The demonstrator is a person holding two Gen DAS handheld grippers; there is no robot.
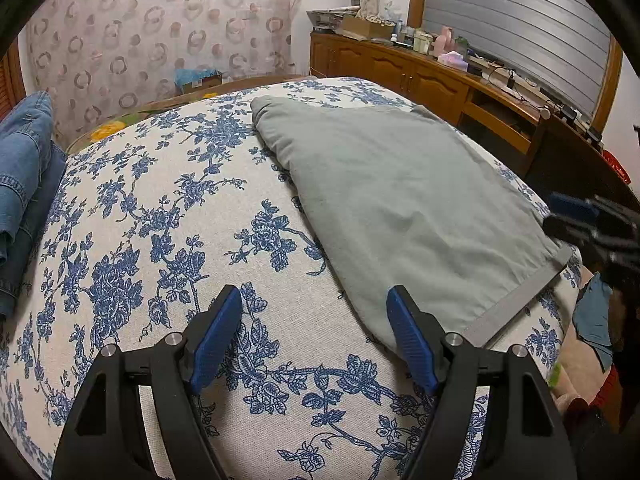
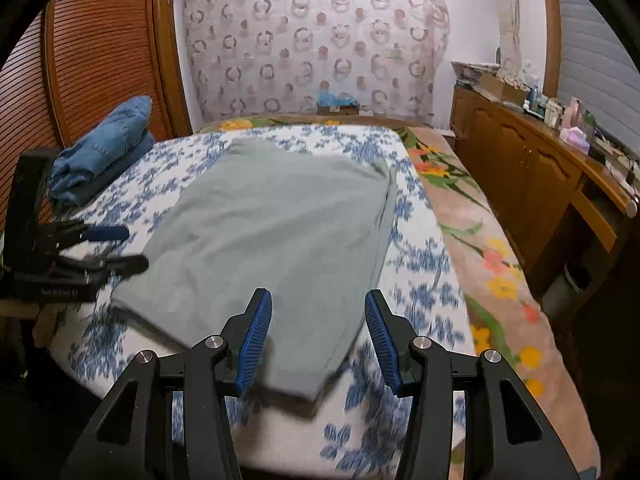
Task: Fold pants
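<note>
The left gripper (image 1: 314, 300) is a matte black plastic frame with two angled arms, each ending in a finger faced with a ribbed royal-blue rubber pad (image 1: 214, 344). Round silver screw heads (image 1: 174, 338) sit at the pivots, and triangular cut-outs lighten the outer arms. The right gripper (image 2: 318, 304) has the same build: black frame, finely grooved blue pads (image 2: 384, 344), and silver pivot screws (image 2: 214, 341). Seen from the side, the left tool's black body carries small pale lettering, too blurred to read.
</note>
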